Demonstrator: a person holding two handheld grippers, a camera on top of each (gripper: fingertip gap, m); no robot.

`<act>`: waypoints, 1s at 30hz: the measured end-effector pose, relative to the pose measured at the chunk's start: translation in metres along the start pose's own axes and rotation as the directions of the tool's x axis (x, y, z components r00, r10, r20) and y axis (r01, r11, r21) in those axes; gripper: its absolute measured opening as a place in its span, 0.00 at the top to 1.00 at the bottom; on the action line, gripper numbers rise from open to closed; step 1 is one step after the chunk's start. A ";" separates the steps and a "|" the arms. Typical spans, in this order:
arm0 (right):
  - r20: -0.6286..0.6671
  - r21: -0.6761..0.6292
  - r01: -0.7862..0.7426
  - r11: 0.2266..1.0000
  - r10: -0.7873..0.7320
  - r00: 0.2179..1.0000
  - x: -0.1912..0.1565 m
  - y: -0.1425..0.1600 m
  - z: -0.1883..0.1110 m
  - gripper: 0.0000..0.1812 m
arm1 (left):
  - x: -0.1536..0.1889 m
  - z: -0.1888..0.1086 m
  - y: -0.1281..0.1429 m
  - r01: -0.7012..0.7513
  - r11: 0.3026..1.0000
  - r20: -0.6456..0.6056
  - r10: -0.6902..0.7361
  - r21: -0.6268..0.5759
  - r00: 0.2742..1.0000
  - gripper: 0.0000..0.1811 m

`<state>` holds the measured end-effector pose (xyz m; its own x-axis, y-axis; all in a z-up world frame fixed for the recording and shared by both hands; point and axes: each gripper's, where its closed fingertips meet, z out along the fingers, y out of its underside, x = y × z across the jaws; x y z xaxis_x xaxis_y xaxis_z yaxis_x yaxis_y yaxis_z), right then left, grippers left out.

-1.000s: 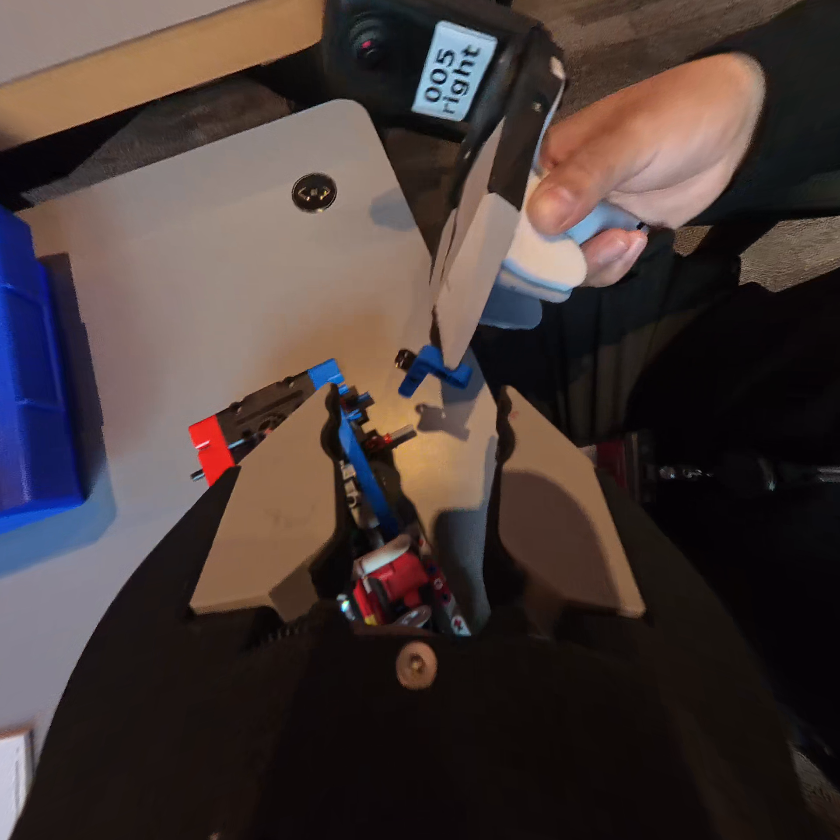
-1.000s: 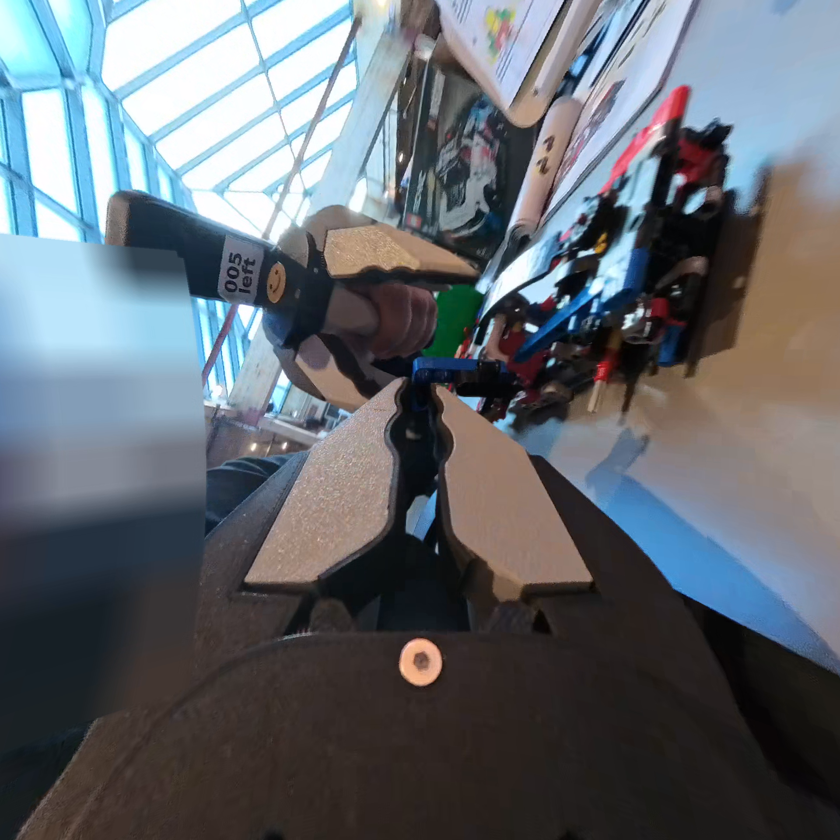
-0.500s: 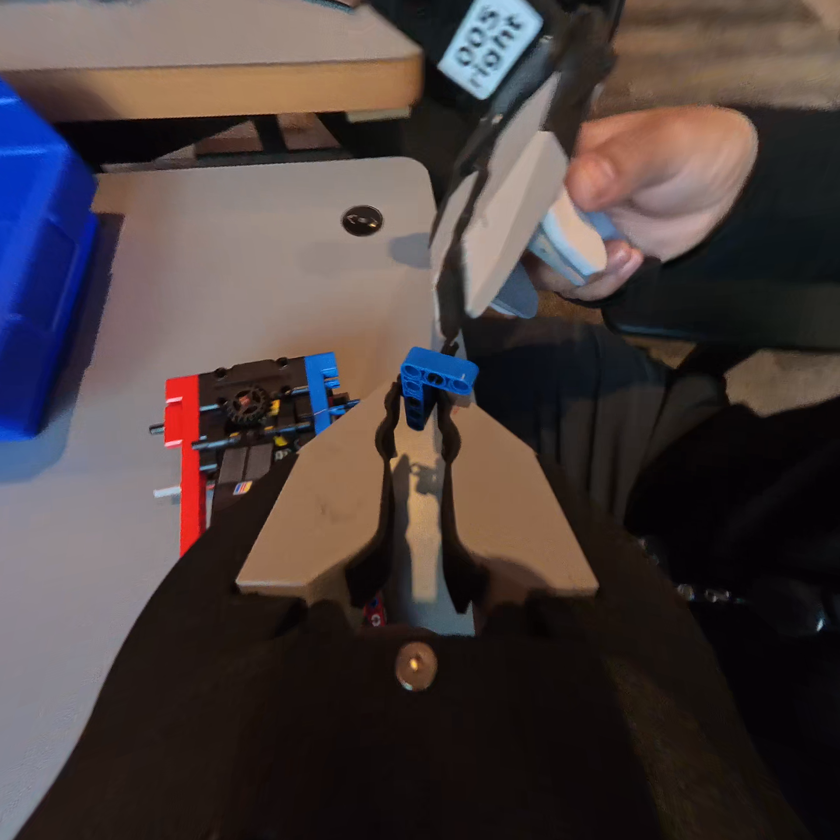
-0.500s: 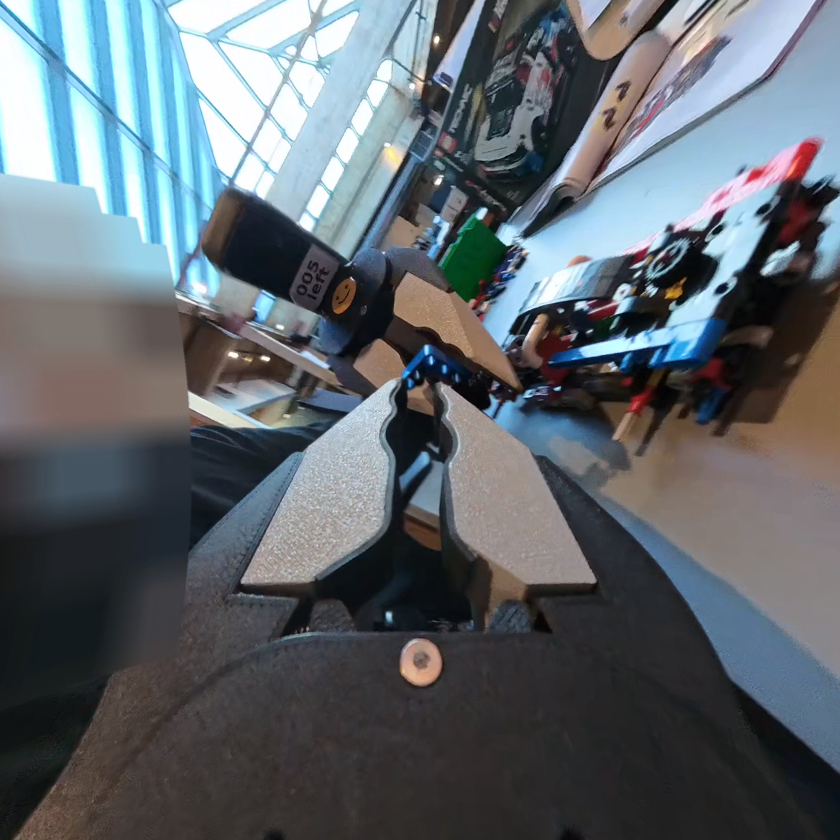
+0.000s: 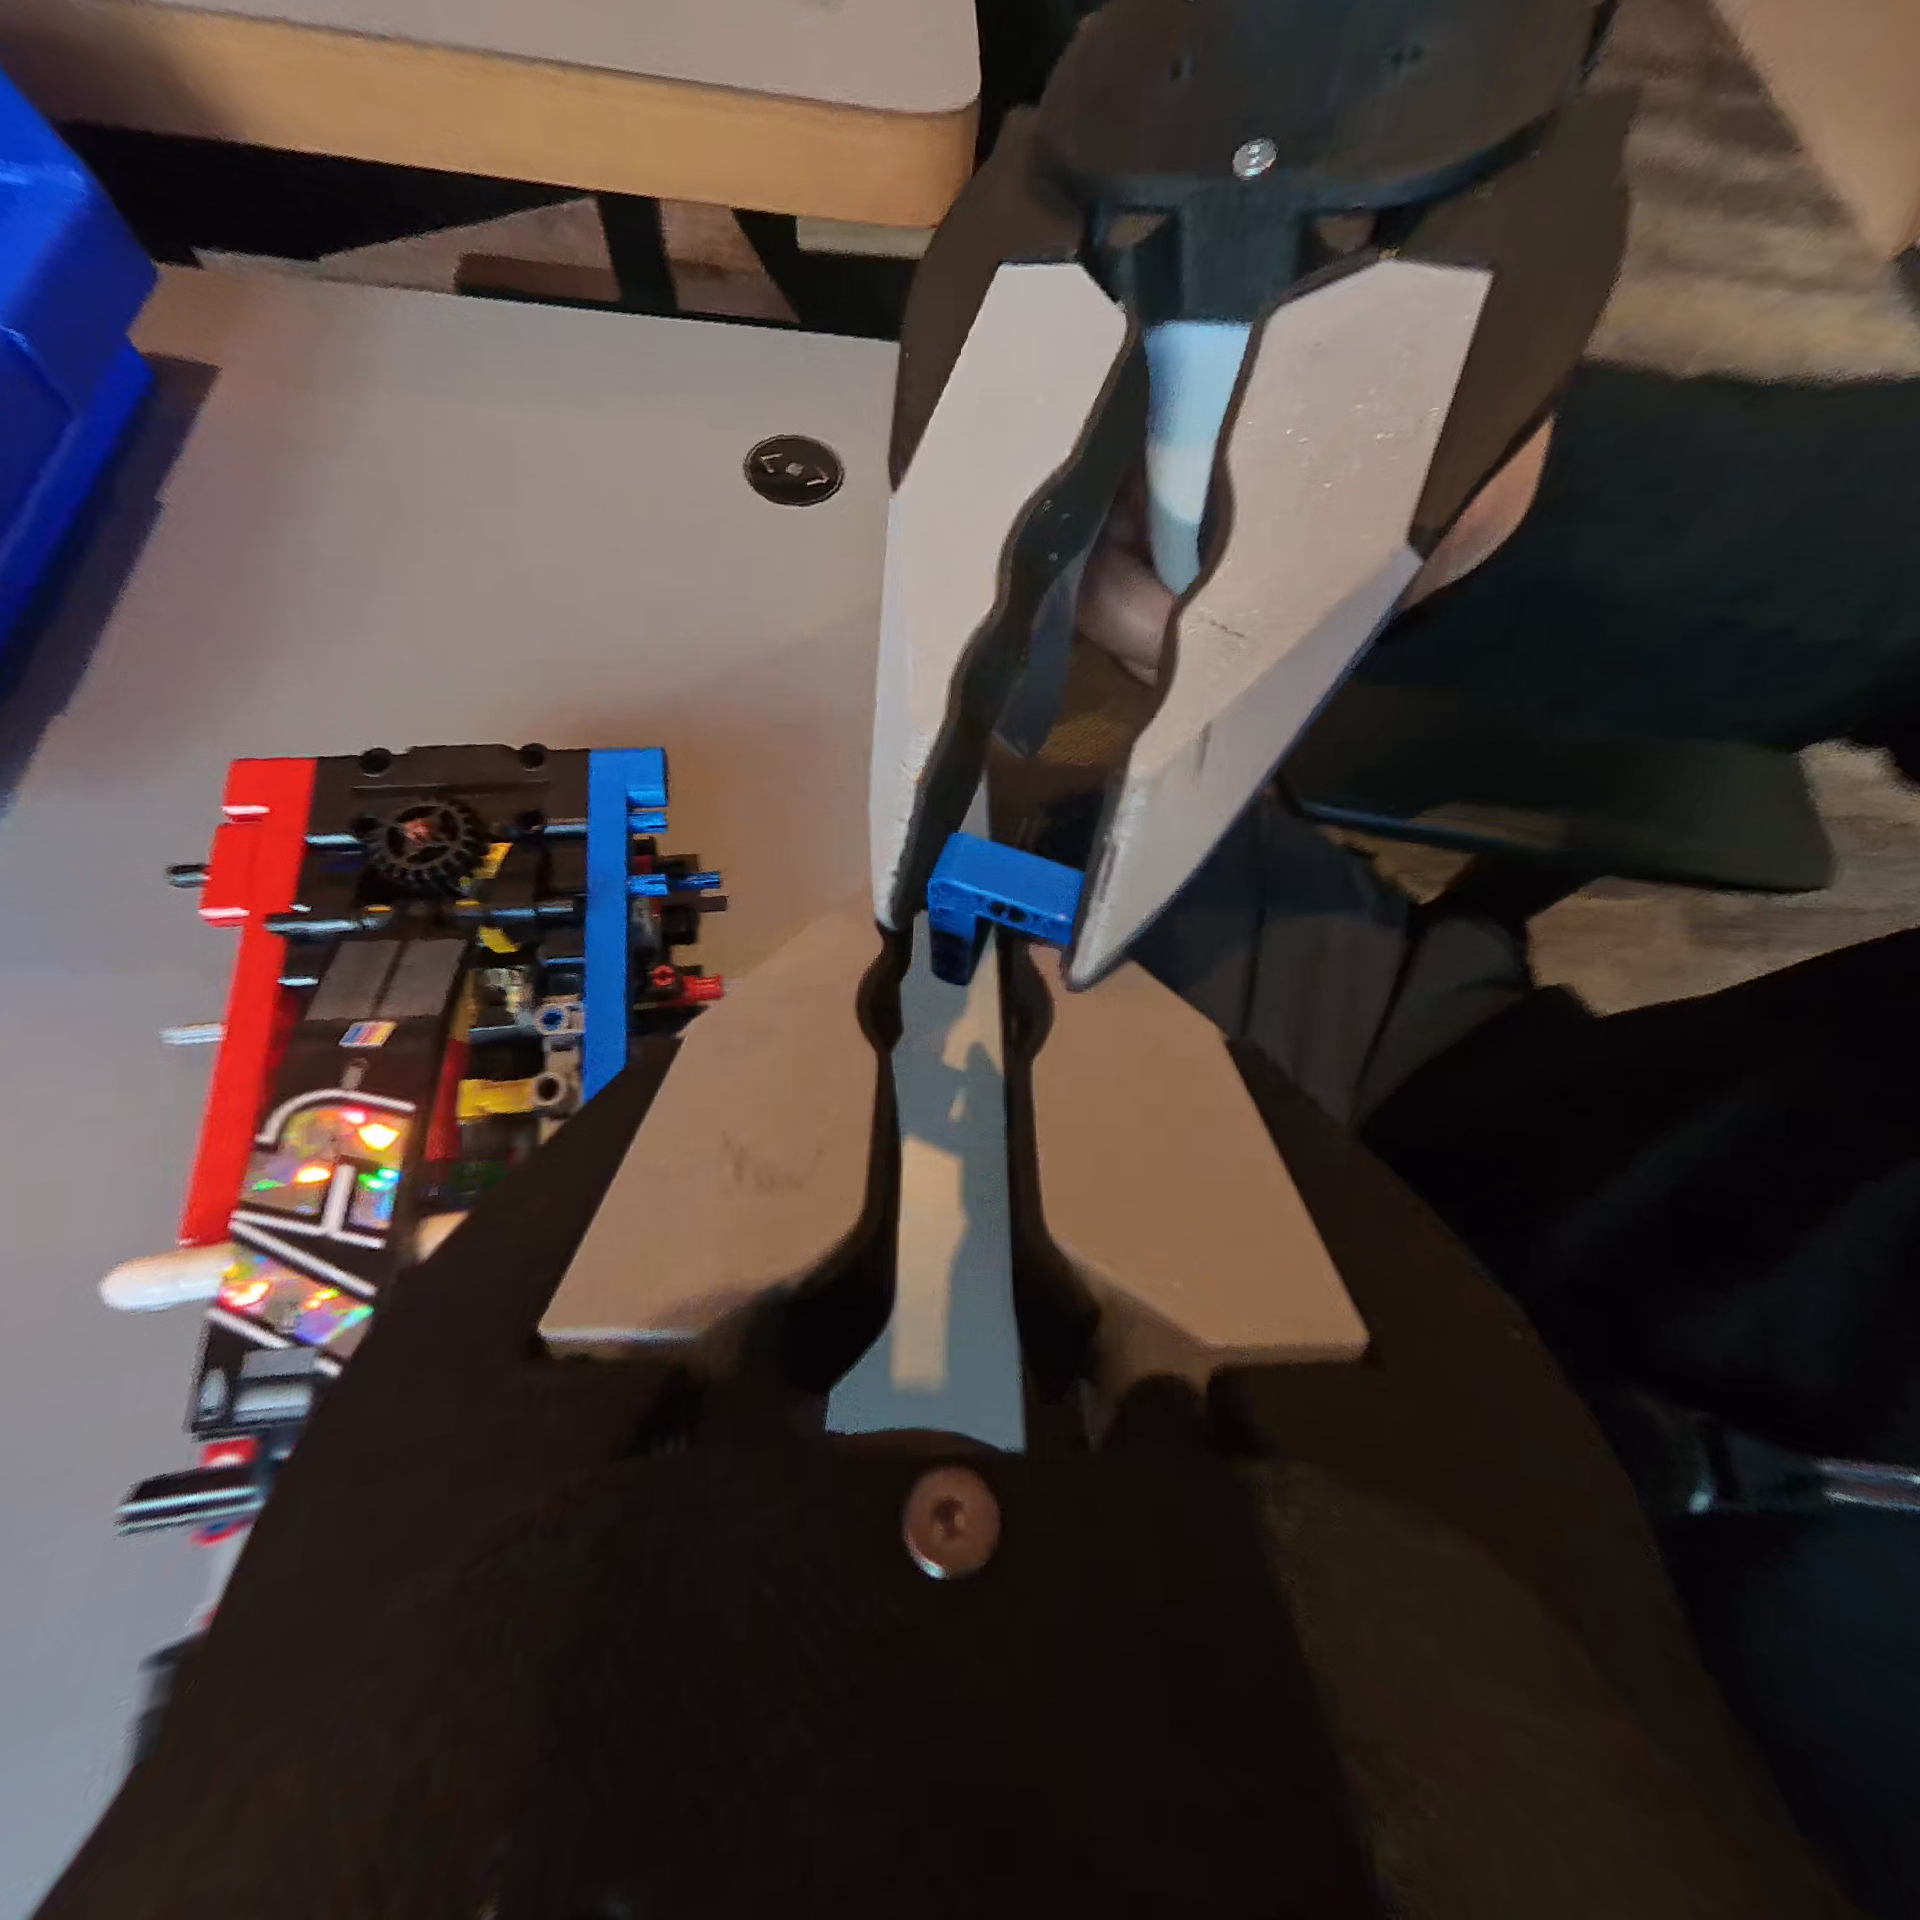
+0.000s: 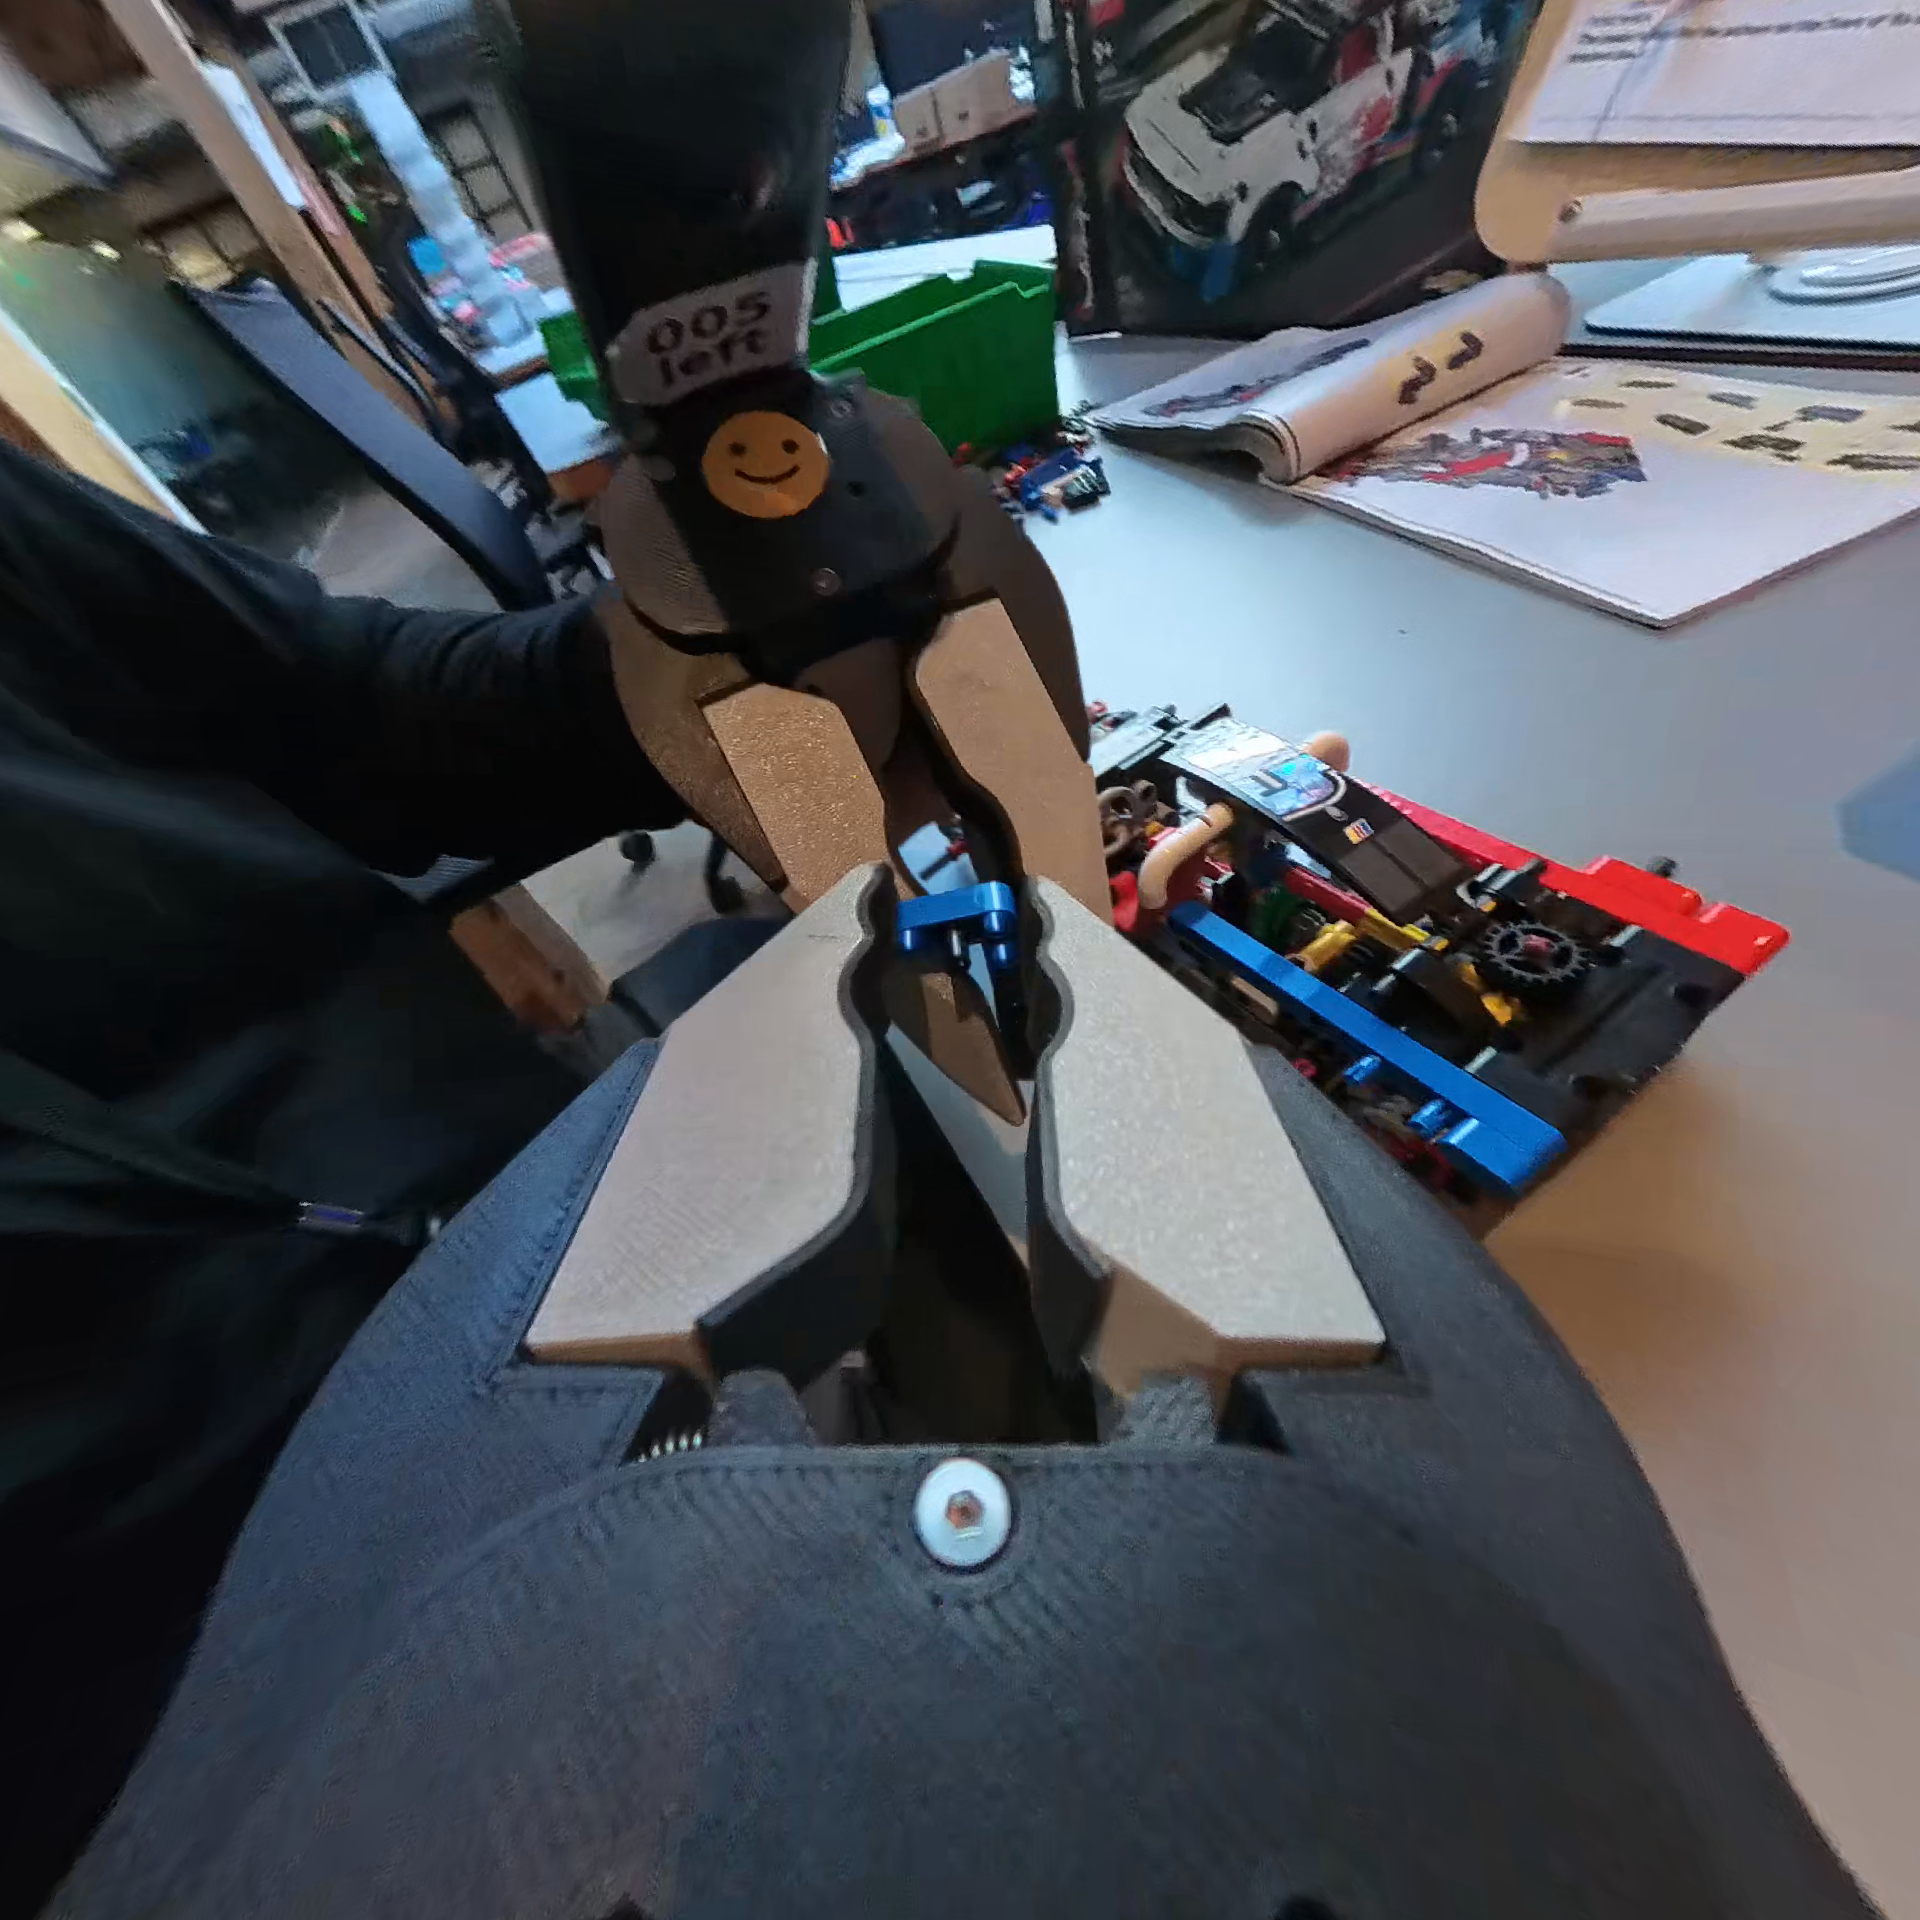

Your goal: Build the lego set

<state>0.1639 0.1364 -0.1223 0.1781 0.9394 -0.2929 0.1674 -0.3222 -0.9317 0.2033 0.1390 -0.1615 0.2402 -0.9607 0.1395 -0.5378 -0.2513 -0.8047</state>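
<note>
Two grippers meet on one blue L-piece [image 5: 997, 909] — left gripper [image 5: 940, 951] clamps its leg, right gripper [image 5: 987, 935] closes across its arm; hand-over step, next calls for one releasing before fitting it to the car chassis [image 5: 416, 987].

Both views are dim indoors, with wide-angle bending that grows toward the edges. In the left wrist view the grey table [image 5: 436, 582] carries soft shadows, the blue bin [image 5: 52, 343] at the left edge is smeared, and iridescent glare sparkles on the lego car's [image 5: 416, 987] sticker. In the right wrist view warm light tints the table [image 6: 1662, 1351] at right, while the background shelves and the green bin [image 6: 935, 353] are soft.
</note>
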 end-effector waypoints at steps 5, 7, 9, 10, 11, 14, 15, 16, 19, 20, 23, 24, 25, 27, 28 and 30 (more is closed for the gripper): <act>-0.214 -0.024 -0.058 0.998 0.052 0.975 0.049 -0.002 -0.025 1.00 | -0.015 -0.013 0.009 0.073 0.997 0.071 -0.072 -0.012 0.995 0.81; -0.303 -0.043 -0.106 0.993 0.088 0.949 0.078 0.001 -0.044 1.00 | -0.022 -0.032 0.005 0.051 0.998 0.119 -0.056 0.039 0.991 0.89; -0.358 -0.050 -0.137 0.989 0.110 0.927 0.105 0.010 -0.051 1.00 | -0.032 -0.038 -0.004 0.076 0.990 0.144 -0.093 0.118 0.985 1.00; -0.410 -0.030 -0.136 0.990 0.112 0.905 0.123 0.015 -0.050 1.00 | -0.043 -0.032 -0.001 0.089 0.991 0.196 -0.108 0.104 0.975 1.00; -0.461 -0.006 -0.122 0.993 0.105 0.881 0.139 0.020 -0.047 1.00 | -0.056 -0.025 0.004 0.052 0.996 0.282 -0.072 0.077 0.957 1.00; -0.492 -0.047 -0.110 0.993 0.073 0.868 0.145 0.034 -0.037 1.00 | -0.062 -0.026 0.009 -0.037 0.999 0.406 0.018 0.039 0.914 1.00; -0.509 -0.082 -0.059 0.995 0.009 0.860 0.142 0.034 -0.042 1.00 | -0.058 -0.032 0.011 -0.051 0.998 0.400 0.032 0.036 0.916 1.00; -0.528 -0.133 -0.017 0.991 -0.057 0.847 0.140 0.037 -0.050 1.00 | -0.054 -0.039 0.014 -0.062 0.998 0.390 0.049 0.022 0.920 1.00; -0.390 -0.221 0.000 0.975 -0.088 0.916 0.102 0.052 -0.061 0.88 | -0.038 -0.054 0.031 -0.029 0.999 0.306 0.037 -0.031 0.951 0.85; -0.301 -0.211 -0.016 0.977 -0.049 0.952 0.081 0.056 -0.058 0.81 | -0.035 -0.057 0.037 -0.022 0.999 0.302 0.034 -0.045 0.953 0.83; -0.173 -0.188 -0.059 0.980 0.026 0.985 0.035 0.066 -0.037 0.73 | -0.035 -0.063 0.054 -0.026 0.997 0.346 0.052 -0.079 0.937 0.82; -0.191 -0.210 -0.062 0.976 0.022 0.981 0.031 0.072 -0.026 0.73 | -0.036 -0.066 0.058 -0.029 0.996 0.365 0.056 -0.080 0.929 0.82; -0.228 -0.232 -0.060 0.971 0.006 0.974 0.031 0.077 -0.015 0.71 | -0.038 -0.070 0.062 -0.025 0.997 0.386 0.052 -0.074 0.921 0.83; -0.276 -0.279 -0.051 0.959 -0.029 0.961 0.035 0.085 0.003 0.72 | -0.043 -0.082 0.071 0.016 0.999 0.416 0.005 -0.047 0.910 0.83; -0.307 -0.302 -0.055 0.952 -0.043 0.951 0.040 0.088 0.008 0.73 | -0.047 -0.092 0.077 0.044 0.999 0.434 -0.029 -0.025 0.900 0.83; -0.339 -0.353 -0.074 0.933 -0.054 0.939 0.048 0.097 0.013 0.80 | -0.057 -0.115 0.093 0.101 0.995 0.491 -0.089 0.002 0.866 0.84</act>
<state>0.1760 0.1514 -0.2298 0.4868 0.8602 -0.1521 0.4853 -0.4110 -0.7717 0.0463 0.1570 -0.1777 0.6529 -0.7519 -0.0911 -0.5094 -0.3470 -0.7875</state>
